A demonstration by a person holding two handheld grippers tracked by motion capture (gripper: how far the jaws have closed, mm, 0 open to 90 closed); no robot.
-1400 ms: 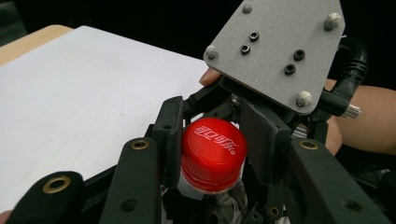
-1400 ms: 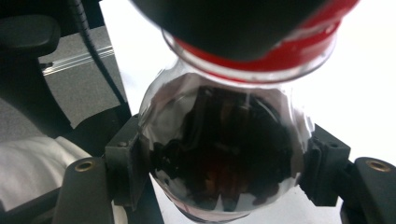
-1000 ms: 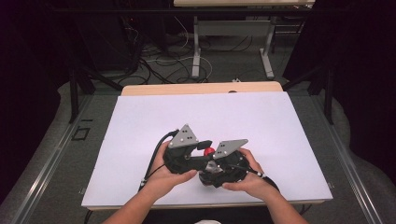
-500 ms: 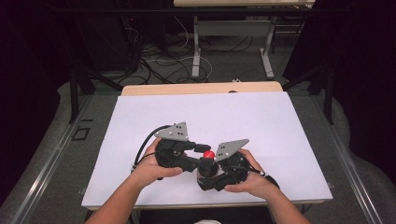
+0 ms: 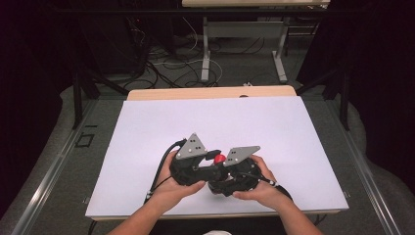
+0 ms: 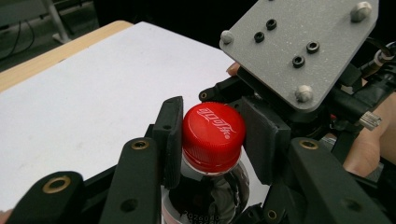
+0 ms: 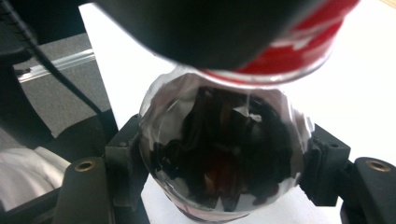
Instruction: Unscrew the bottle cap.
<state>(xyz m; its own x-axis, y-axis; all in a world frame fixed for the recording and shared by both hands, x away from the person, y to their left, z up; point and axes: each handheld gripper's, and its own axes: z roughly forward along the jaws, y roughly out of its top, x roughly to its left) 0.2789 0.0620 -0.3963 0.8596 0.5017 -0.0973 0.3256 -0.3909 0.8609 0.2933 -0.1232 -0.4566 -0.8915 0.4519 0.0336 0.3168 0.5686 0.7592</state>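
Observation:
A cola bottle (image 6: 205, 196) with a red cap (image 6: 213, 127) is held between both grippers above the near middle of the white table top (image 5: 220, 122). In the left gripper view, my left gripper (image 6: 215, 137) has just been closing on the cap, and its pads now press on both sides of it. My right gripper (image 7: 224, 179) is shut around the bottle's (image 7: 224, 154) dark body below the red label (image 7: 299, 46). In the high view the cap (image 5: 219, 158) shows between the left gripper (image 5: 211, 164) and the right gripper (image 5: 222, 185). Hands hide the bottle's body there.
The right gripper's grey plate (image 6: 299, 51) sits close behind the cap. A wooden strip (image 5: 210, 93) edges the table's far side. Beyond it are the legs of another table (image 5: 205, 54) and loose cables (image 5: 171, 63) on the floor.
The left gripper swung a little to the left, then came back against the cap with its plate tilted differently. The right gripper and the bottle have stayed put.

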